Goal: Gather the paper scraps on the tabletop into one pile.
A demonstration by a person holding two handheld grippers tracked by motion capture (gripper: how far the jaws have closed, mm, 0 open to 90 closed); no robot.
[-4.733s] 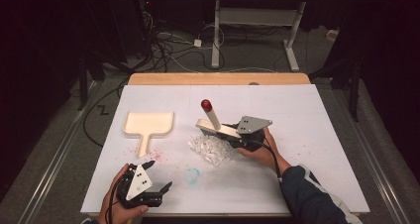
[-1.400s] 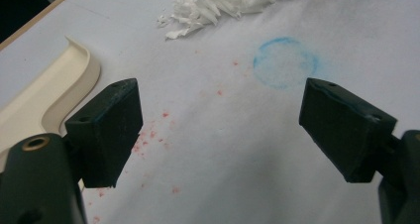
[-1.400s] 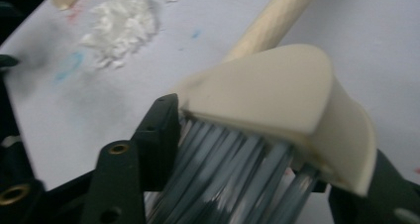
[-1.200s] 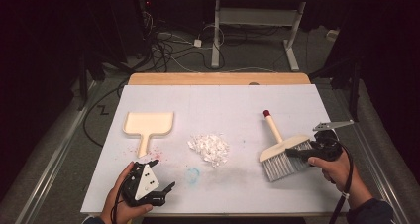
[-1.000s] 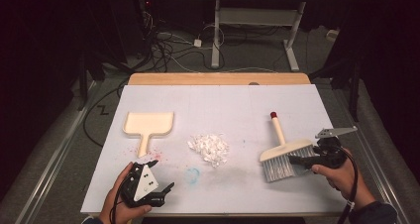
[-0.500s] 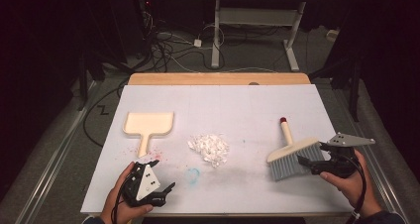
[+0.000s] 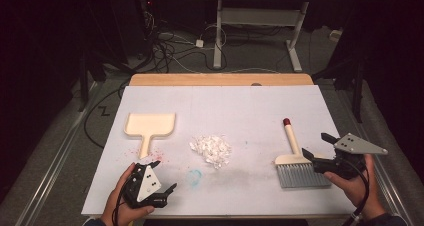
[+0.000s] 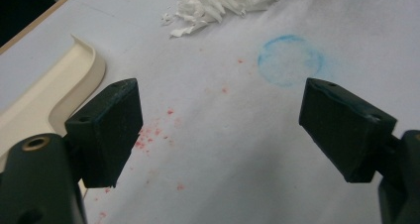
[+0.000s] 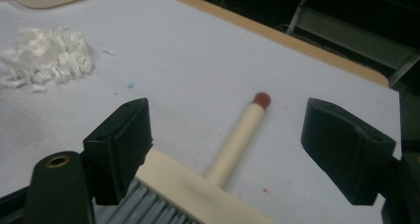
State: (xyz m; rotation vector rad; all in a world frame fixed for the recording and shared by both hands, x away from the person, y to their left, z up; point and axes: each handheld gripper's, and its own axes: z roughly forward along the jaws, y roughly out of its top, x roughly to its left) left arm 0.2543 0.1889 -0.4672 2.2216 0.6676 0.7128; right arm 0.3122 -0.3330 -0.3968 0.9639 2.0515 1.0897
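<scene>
Brush [image 7: 300,165] released onto table [image 7: 250,106]; right gripper [image 7: 320,148] fingers just opened wide, backed off. Left gripper [image 7: 162,178] unmoved, fingers wide.

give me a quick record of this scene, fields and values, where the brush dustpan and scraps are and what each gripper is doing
surface: white table cover
brush: lying flat at the right, red-tipped handle pointing away, grey bristles toward the person
dustpan: cream, lying at the left, handle toward the person
scraps: white pile mid-table, between dustpan and brush
marks: blue ring and red specks on the cover
right gripper: open, jaws just opened, off the brush, just beside its head
left gripper: open, nothing between its jaws, near the dustpan handle
</scene>
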